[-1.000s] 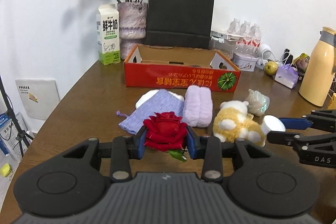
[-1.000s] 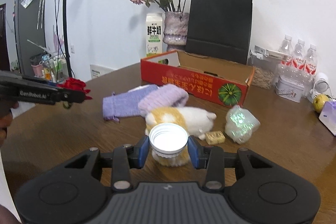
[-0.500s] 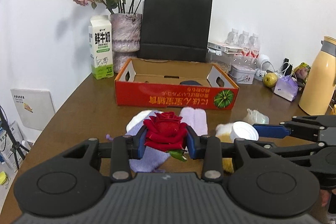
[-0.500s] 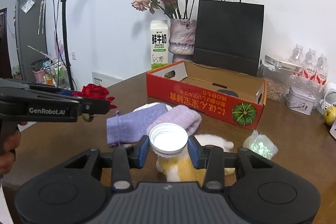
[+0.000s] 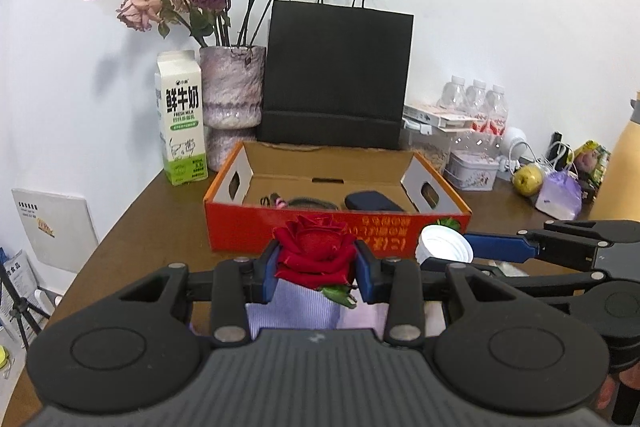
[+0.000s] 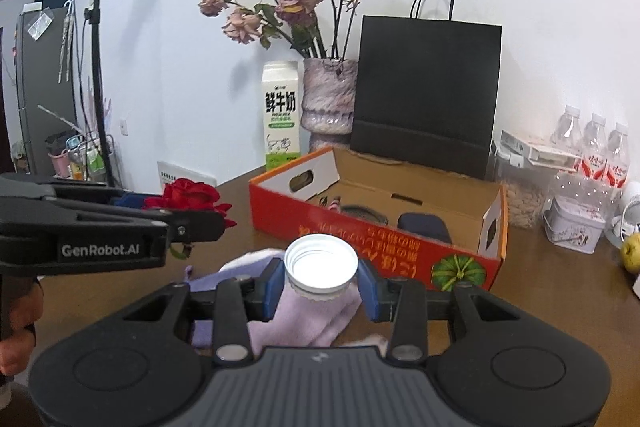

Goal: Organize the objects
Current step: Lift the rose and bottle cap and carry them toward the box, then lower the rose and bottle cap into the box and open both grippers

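- The left gripper [image 5: 316, 269] had its jaws pinching a red rose [image 5: 314, 251], held clear of the counter [image 5: 132, 235] at the lower centre of the left wrist view.
- The right gripper [image 6: 322, 281] had its jaws pinching a white-capped jar [image 6: 321, 262], likewise lifted.
- The orange cardboard box [image 5: 240, 227] lay straight ahead of both sets of jaws, just above them in each frame, its long axis running left to right and its open top facing up.
- Both grippers sat side by side, about equally near the box's front wall and tilted slightly downward; the rose was towards its left half, the jar towards its right.
- Judging by this, each load needed to clear the front wall before release.
- A purple pouch [image 5: 292, 307] lay on the counter below the jaws.
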{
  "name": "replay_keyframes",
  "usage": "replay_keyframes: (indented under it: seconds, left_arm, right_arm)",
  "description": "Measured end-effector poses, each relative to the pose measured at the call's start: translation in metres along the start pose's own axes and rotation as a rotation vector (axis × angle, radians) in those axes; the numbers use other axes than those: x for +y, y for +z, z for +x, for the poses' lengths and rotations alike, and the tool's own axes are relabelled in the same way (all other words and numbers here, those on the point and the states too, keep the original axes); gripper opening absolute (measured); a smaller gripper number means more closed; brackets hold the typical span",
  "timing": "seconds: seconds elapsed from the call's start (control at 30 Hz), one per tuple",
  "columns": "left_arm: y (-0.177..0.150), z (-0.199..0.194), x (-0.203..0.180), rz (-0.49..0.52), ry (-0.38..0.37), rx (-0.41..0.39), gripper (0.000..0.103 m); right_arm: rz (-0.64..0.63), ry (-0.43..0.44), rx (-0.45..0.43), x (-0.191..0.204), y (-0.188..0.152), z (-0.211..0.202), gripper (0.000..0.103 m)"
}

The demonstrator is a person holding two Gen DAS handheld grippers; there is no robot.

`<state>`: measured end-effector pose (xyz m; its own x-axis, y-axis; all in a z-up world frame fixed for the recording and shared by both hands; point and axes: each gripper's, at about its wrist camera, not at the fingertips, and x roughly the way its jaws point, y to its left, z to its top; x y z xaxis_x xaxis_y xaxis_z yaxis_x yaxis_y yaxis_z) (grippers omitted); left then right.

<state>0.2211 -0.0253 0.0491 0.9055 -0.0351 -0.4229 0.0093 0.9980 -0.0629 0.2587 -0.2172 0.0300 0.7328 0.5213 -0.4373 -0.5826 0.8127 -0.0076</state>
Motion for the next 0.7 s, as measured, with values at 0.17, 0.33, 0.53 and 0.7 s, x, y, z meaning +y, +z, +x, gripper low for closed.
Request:
replay_keyframes:
  seconds: [0.17, 0.33, 0.53, 0.7]
  left_arm:
    - [0.014, 0.022, 0.000, 0.004, 0.005, -0.006, 0.038]
    - [0.025, 0.043, -0.002, 0.009, 0.007, -0.009, 0.038]
    - [0.034, 0.069, -0.001, 0.010, 0.008, -0.001, 0.038]
    - [0.044, 0.088, 0.002, 0.008, 0.012, -0.005, 0.038]
  right_arm:
    - [0.000, -0.010, -0.008, -0.008, 0.011, 0.019, 0.039]
    - [0.007, -0.014, -0.015, -0.018, 0.021, 0.039, 0.039]
    - [0.013, -0.018, -0.023, -0.032, 0.033, 0.061, 0.039]
    - [0.029, -0.022, -0.034, -0.045, 0.043, 0.077, 0.039]
